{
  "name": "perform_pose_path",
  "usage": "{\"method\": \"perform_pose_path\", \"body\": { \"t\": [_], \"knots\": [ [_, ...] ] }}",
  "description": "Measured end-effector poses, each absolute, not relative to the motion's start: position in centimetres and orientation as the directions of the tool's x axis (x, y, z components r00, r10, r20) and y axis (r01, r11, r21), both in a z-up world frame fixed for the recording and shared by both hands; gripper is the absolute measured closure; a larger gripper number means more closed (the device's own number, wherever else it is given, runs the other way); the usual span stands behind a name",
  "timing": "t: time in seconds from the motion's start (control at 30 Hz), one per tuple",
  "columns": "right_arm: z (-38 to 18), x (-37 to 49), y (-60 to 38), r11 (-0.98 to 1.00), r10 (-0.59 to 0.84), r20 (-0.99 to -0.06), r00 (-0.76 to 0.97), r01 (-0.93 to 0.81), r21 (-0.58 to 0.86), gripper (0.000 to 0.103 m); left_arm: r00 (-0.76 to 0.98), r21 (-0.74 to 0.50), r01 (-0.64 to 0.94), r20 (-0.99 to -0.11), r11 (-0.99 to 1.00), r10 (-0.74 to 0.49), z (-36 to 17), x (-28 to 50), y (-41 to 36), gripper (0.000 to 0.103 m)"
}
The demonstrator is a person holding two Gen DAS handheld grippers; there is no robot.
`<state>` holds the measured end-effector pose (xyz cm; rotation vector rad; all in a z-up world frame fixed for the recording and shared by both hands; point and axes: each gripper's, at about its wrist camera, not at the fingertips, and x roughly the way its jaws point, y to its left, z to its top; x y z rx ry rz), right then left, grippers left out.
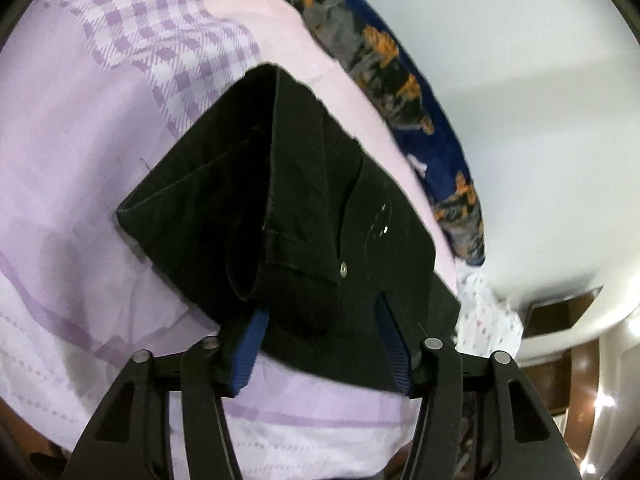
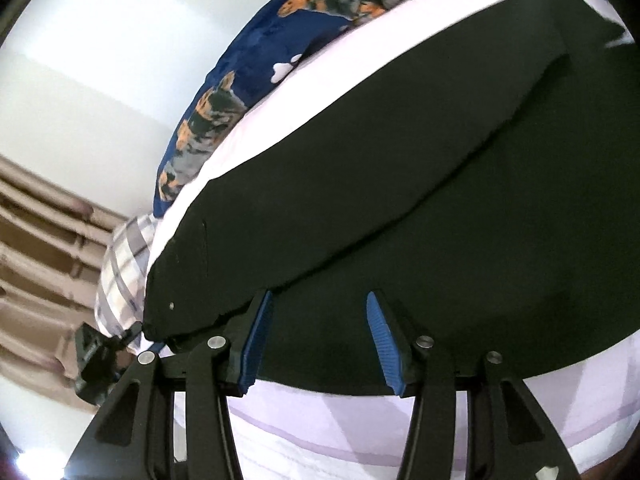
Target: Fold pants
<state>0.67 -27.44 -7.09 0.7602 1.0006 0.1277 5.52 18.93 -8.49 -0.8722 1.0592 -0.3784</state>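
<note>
On bed sheet (image 1: 80,160) | black pants (image 1: 248,200) lie flat, waist end nearest | left gripper (image 1: 320,320) and right gripper (image 2: 316,316) both parted, nothing pinched (we judge: released to settle the fold)

The pants (image 1: 304,184) are black matt woven cloth, with stitched seams and small shiny metal rivets. Under them the bedsheet (image 1: 80,152) is smooth lilac cotton-like cloth — part plain, part printed in checks, softly creased. The blanket (image 2: 240,80) behind looks like plush navy fleece with a dog print. The left gripper (image 1: 320,344) and right gripper (image 2: 318,344) are matt black plastic with bright metal pins — their finger pads (image 2: 382,340) are ribbed blue rubber.
</note>
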Motion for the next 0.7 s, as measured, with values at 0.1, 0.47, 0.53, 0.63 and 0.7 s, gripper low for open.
{"method": "perform_pose_path", "body": {
  "t": [0.1,0.47,0.53,0.63,0.7],
  "knots": [
    [-8.2,0.9,-27.3,0.716,0.441,-0.706,0.554,0.258,0.649,0.056,0.493,-0.729,-0.079,-0.621,0.68,-0.609,-7.5,5.5,18.6,0.084],
    [-9.2,4.1,-31.2,0.651,0.363,-0.674,0.643,0.343,0.677,0.063,0.503,-0.685,-0.074,-0.653,0.725,-0.566,-5.5,6.2,19.0,0.086],
    [-9.2,4.5,-33.0,0.649,0.317,-0.682,0.659,0.374,0.663,0.067,0.503,-0.679,-0.082,-0.66,0.729,-0.558,-5.6,6.4,19.3,0.086],
    [-9.2,5.0,-35.9,0.639,0.252,-0.695,0.674,0.423,0.643,0.074,0.491,-0.665,-0.096,-0.679,0.741,-0.546,-6.0,6.7,19.4,0.086],
    [-9.1,4.9,-37.7,0.621,0.221,-0.696,0.683,0.451,0.641,0.077,0.476,-0.649,-0.103,-0.698,0.754,-0.535,-6.4,7.0,19.3,0.086]
  ]
}}
